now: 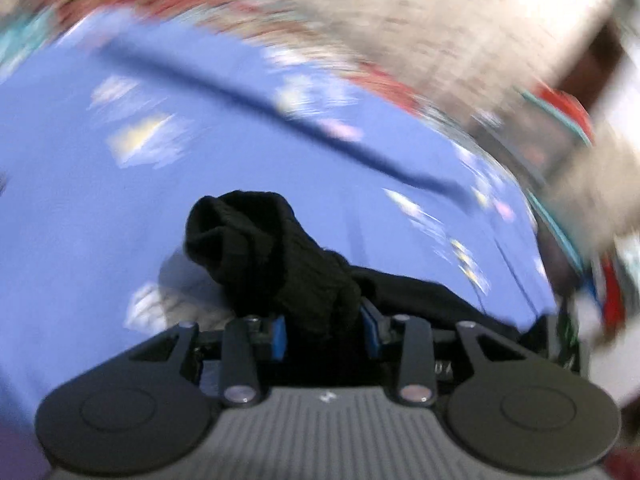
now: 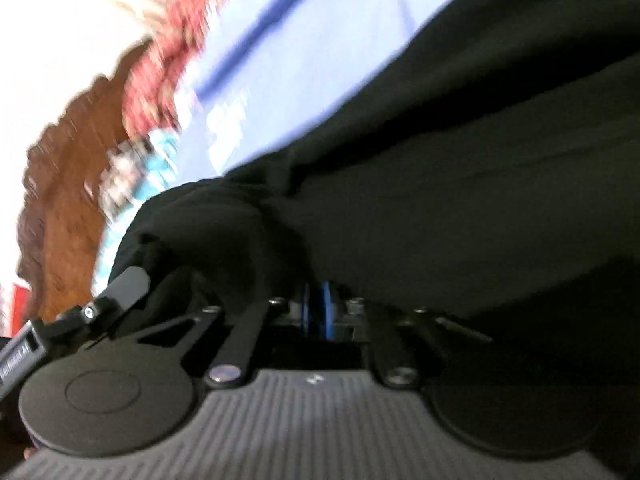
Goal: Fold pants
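Observation:
The black pants show as a bunched ribbed end sticking up between the fingers of my left gripper, which is shut on them above a blue patterned sheet. In the right wrist view the pants fill most of the frame and drape over my right gripper, whose blue pads are pressed together on the cloth. Both views are blurred by motion.
The blue sheet also shows in the right wrist view. A red and beige patterned cover lies beyond it. A brown wooden surface is at the left of the right wrist view.

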Demonstrator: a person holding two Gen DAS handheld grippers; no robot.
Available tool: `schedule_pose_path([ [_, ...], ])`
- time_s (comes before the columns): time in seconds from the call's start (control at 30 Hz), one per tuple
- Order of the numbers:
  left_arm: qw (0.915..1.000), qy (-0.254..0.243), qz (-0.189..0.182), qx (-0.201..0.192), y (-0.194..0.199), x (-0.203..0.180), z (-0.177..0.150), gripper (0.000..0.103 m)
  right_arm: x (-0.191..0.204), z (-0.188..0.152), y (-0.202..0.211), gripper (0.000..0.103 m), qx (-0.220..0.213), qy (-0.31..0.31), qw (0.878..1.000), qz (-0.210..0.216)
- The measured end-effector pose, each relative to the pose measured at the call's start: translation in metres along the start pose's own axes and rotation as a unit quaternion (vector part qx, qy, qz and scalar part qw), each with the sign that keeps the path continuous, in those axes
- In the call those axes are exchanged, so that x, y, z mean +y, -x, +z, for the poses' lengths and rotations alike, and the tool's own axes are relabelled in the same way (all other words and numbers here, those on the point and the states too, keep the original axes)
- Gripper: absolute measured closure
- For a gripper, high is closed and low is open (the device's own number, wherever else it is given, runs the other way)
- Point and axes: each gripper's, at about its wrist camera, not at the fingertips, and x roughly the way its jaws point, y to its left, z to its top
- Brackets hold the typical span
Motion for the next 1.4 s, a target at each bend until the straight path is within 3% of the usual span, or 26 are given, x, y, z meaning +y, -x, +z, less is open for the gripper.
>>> schedule_pose_path([
  [0.1, 0.9927, -0.118, -0.022, 0.008, -0.015, -0.062, -0.008, 0.070, -0.016, 0.002, 0.053, 0.091, -0.070, -0.009, 0.997, -0.001],
  [0.2, 0.9760, -0.209, -0.050, 0.035, -0.041, -0.113, -0.030, 0.066, -0.036, -0.002, 0.108, 0.091, -0.142, -0.019, 0.989, -0.033],
  [0.23, 0.9680, -0.241, -0.052, 0.049, -0.053, -0.128, -0.041, 0.059, -0.043, -0.005, 0.122, 0.091, -0.162, -0.028, 0.986, -0.043],
  [0.37, 0.9531, -0.271, -0.054, 0.124, -0.088, -0.146, -0.072, 0.051, -0.070, -0.015, 0.156, 0.086, -0.209, -0.075, 0.974, -0.052],
  [0.4, 0.9532, -0.269, -0.052, 0.128, -0.087, -0.146, -0.074, 0.050, -0.072, -0.016, 0.158, 0.084, -0.210, -0.076, 0.973, -0.048],
  [0.5, 0.9568, -0.255, -0.069, 0.120, -0.068, -0.137, -0.065, 0.037, -0.067, -0.014, 0.146, 0.057, -0.205, -0.060, 0.976, -0.029],
  [0.57, 0.9654, -0.224, -0.081, 0.105, -0.049, -0.124, -0.049, 0.024, -0.073, -0.017, 0.152, 0.031, -0.190, -0.044, 0.981, -0.010],
  [0.63, 0.9756, -0.188, -0.076, 0.085, -0.030, -0.107, -0.038, 0.022, -0.064, -0.010, 0.132, 0.023, -0.164, -0.030, 0.986, -0.009],
  [0.7, 0.9849, -0.146, -0.054, 0.074, -0.018, -0.085, -0.025, 0.022, -0.059, -0.001, 0.112, 0.023, -0.145, -0.015, 0.989, -0.018],
  [0.73, 0.9890, -0.124, -0.038, 0.072, -0.014, -0.074, -0.020, 0.024, -0.065, -0.005, 0.118, 0.036, -0.135, -0.006, 0.991, -0.025],
  [0.77, 0.9914, -0.107, -0.026, 0.071, -0.013, -0.066, -0.016, 0.027, -0.059, -0.005, 0.112, 0.071, -0.126, 0.008, 0.991, -0.041],
  [0.83, 0.9942, -0.082, -0.007, 0.069, -0.014, -0.056, -0.010, 0.030, -0.047, -0.014, 0.120, 0.075, -0.150, 0.044, 0.986, -0.053],
  [0.93, 0.9960, -0.064, -0.002, 0.062, -0.016, -0.052, -0.005, 0.031, -0.032, -0.027, 0.138, 0.075, -0.204, 0.093, 0.973, -0.055],
  [0.97, 0.9960, -0.065, -0.003, 0.061, -0.017, -0.055, -0.006, 0.032, -0.035, -0.033, 0.141, 0.075, -0.210, 0.100, 0.970, -0.073],
  [1.03, 0.9948, -0.077, -0.007, 0.067, -0.033, -0.067, -0.006, 0.034, -0.049, -0.036, 0.129, 0.070, -0.185, 0.092, 0.971, -0.120],
  [1.07, 0.9939, -0.084, -0.007, 0.070, -0.039, -0.074, -0.008, 0.035, -0.058, -0.035, 0.120, 0.061, -0.162, 0.076, 0.974, -0.140],
  [1.17, 0.9910, -0.097, -0.010, 0.092, -0.063, -0.093, -0.010, 0.044, -0.063, -0.032, 0.139, 0.056, -0.192, 0.053, 0.975, -0.102],
  [1.27, 0.9886, -0.108, -0.031, 0.100, -0.077, -0.110, -0.010, 0.052, -0.052, -0.033, 0.181, 0.049, -0.255, 0.118, 0.952, -0.124],
  [1.4, 0.9841, -0.139, -0.042, 0.102, -0.103, -0.137, -0.006, 0.066, -0.078, -0.029, 0.226, 0.048, -0.324, 0.103, 0.922, -0.186],
])
